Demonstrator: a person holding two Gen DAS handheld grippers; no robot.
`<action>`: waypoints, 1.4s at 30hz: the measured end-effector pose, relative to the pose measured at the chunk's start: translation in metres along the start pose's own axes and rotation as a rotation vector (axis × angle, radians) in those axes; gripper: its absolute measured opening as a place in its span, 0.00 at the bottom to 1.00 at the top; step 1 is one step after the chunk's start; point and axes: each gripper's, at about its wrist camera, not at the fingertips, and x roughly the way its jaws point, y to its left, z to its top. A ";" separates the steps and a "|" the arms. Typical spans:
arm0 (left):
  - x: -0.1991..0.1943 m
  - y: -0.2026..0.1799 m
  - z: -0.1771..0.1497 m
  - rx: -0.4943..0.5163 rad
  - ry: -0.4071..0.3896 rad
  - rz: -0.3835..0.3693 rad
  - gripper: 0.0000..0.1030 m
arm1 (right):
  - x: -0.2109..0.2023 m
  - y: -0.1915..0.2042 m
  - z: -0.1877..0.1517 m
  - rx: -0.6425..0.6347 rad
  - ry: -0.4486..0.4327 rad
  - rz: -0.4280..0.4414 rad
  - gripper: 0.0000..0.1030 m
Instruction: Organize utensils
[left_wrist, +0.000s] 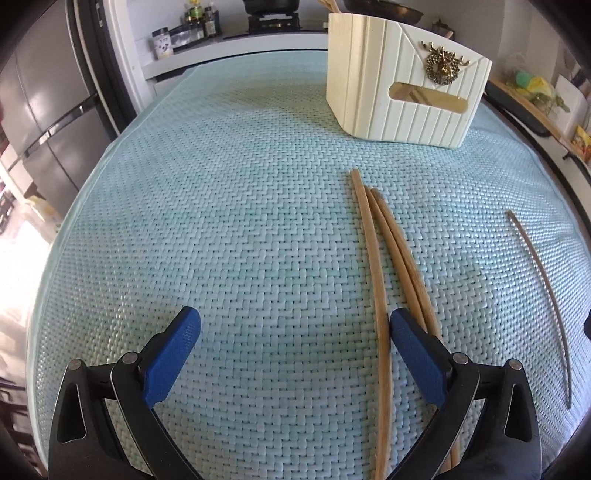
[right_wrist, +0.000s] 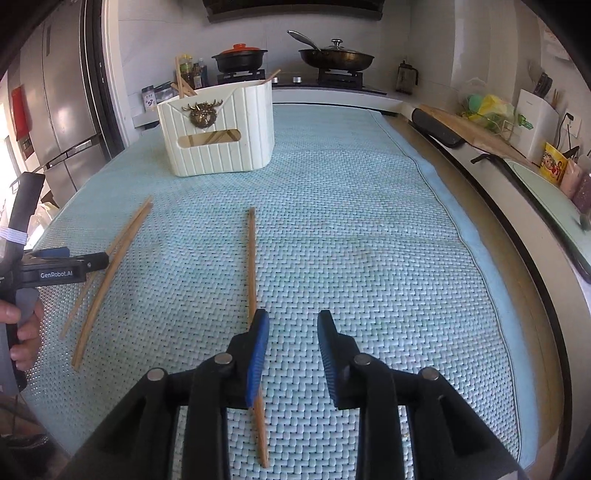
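Observation:
A cream ribbed utensil box (left_wrist: 402, 92) with a gold deer badge stands at the far end of the woven blue mat (left_wrist: 240, 221); chopsticks poke out of it in the right wrist view (right_wrist: 218, 133). Three wooden chopsticks (left_wrist: 376, 266) lie together on the mat, one between my left gripper's fingers, two passing under its right finger. My left gripper (left_wrist: 295, 325) is open and empty. A single darker chopstick (right_wrist: 252, 258) lies apart, under the left finger of my right gripper (right_wrist: 293, 321), which is open and empty. The left gripper (right_wrist: 70, 258) shows at the left edge.
A stove with a black pot (right_wrist: 240, 59) and a frying pan (right_wrist: 336, 55) stands behind the mat. A fridge (right_wrist: 62, 110) is at the left. A wooden board (right_wrist: 472, 133), a white box and packets line the counter at the right.

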 end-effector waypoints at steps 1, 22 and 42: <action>0.001 0.001 0.003 0.007 0.006 -0.003 0.99 | 0.001 -0.001 0.002 0.004 0.008 0.015 0.27; 0.050 -0.005 0.084 0.173 0.126 -0.125 0.79 | 0.096 0.034 0.076 -0.221 0.293 0.137 0.38; 0.047 -0.015 0.094 0.096 0.064 -0.211 0.05 | 0.124 0.038 0.118 -0.181 0.244 0.173 0.06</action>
